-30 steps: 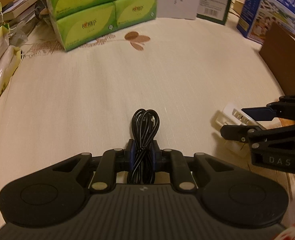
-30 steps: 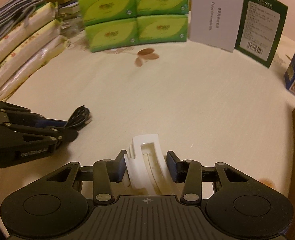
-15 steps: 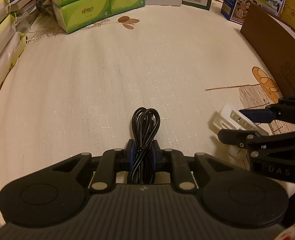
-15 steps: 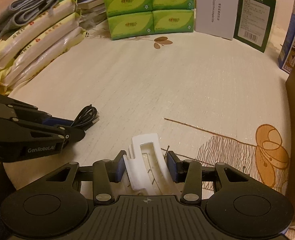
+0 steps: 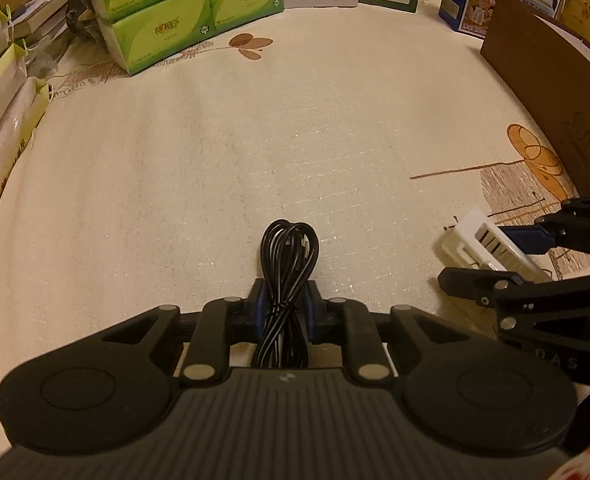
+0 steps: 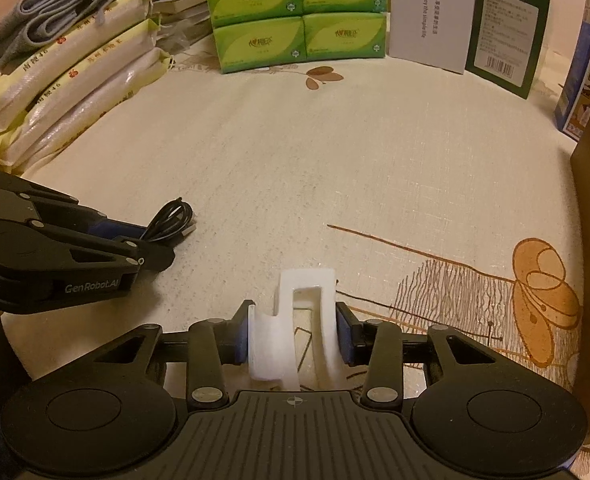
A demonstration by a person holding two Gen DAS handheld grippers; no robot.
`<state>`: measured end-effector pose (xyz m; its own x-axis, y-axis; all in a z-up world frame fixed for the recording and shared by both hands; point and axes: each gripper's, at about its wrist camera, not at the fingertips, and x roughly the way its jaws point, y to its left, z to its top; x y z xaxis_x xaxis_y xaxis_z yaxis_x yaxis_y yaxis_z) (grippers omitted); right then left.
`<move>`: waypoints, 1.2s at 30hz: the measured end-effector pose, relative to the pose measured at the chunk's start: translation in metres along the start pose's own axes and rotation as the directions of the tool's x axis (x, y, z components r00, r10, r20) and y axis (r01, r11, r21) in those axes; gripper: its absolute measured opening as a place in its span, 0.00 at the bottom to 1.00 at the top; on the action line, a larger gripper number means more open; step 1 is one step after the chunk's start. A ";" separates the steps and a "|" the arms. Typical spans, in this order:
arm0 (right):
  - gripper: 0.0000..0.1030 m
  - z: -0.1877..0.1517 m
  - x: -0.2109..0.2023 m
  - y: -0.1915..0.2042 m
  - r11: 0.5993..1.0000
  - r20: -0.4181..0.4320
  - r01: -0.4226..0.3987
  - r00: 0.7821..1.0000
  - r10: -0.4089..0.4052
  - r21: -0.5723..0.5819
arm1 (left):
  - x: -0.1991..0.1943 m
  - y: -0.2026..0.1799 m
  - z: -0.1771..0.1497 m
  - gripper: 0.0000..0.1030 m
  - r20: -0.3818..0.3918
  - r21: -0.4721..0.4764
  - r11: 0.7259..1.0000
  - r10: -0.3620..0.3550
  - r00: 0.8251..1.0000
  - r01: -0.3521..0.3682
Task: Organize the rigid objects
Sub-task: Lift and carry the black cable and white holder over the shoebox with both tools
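The left gripper [image 5: 282, 312] is clamped on a bundled black cable [image 5: 289, 264]. The bundle runs lengthwise between the blue pads, and its looped end projects forward past the fingertips over the cream tablecloth [image 5: 255, 140]. In the right wrist view the same gripper [image 6: 151, 246] enters from the left edge, with the cable loop [image 6: 173, 222] sticking out beyond its tips, close to the cloth.

The right gripper [image 6: 293, 330] holds a white plastic bracket [image 6: 301, 320]. The pads press on both outer sides of the bracket, and its slotted upper end extends forward beyond the fingertips. The jaws are closing further on it. In the left wrist view this gripper [image 5: 491, 256] appears at the right edge, with the white bracket [image 5: 479, 240] between its fingers, near the printed leaf pattern [image 5: 535, 156] on the cloth.

Both grippers sit toward the near edge of the table, side by side and apart from each other.

Along the left edge lie stacked packaged rolls [image 6: 75, 80] with a folded grey cloth [image 6: 59, 4] on top. At the far edge stand green tissue packs [image 6: 299, 16], a white box [image 6: 429, 20] and a dark green box [image 6: 507, 32]. A blue carton [image 6: 587, 60] and a brown board [image 5: 555, 100] occupy the right edge.
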<state>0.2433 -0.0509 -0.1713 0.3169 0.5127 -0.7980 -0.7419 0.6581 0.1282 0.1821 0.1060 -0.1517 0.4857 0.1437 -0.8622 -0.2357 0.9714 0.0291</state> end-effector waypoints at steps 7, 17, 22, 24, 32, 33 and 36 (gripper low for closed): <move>0.37 0.001 -0.013 -0.003 1.000 0.038 0.017 0.999 -0.017 0.021 | -0.006 -0.009 0.003 0.14 0.015 0.010 1.000 -0.019 1.000 0.019; 0.37 0.005 -0.038 -0.013 0.997 0.091 0.035 0.995 -0.041 0.068 | -0.029 -0.021 0.015 0.14 0.078 0.034 0.999 -0.034 0.996 0.031; 0.37 0.009 -0.055 -0.018 0.995 0.124 0.037 0.991 -0.048 0.088 | -0.044 -0.029 0.026 0.14 0.117 0.054 0.998 -0.047 0.992 0.041; 0.37 0.010 -0.062 -0.021 0.995 0.137 0.038 0.989 -0.051 0.093 | -0.050 -0.033 0.031 0.14 0.135 0.065 0.997 -0.056 0.989 0.047; 0.37 0.011 -0.094 -0.039 0.988 0.194 0.042 0.978 -0.070 0.146 | -0.070 -0.055 0.051 0.14 0.186 0.106 0.992 -0.089 0.979 0.070; 0.37 0.011 -0.100 -0.042 0.987 0.204 0.045 0.976 -0.077 0.155 | -0.072 -0.059 0.054 0.14 0.191 0.113 0.991 -0.093 0.977 0.072; 0.37 0.013 -0.114 -0.054 0.982 0.228 0.057 0.969 -0.097 0.178 | -0.078 -0.072 0.064 0.14 0.209 0.133 0.988 -0.106 0.972 0.080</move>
<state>0.2546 -0.1376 -0.0799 0.5140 0.5585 -0.6511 -0.6054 0.7739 0.1859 0.2151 0.0367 -0.0540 0.6728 0.0758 -0.7359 -0.0821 0.9962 0.0275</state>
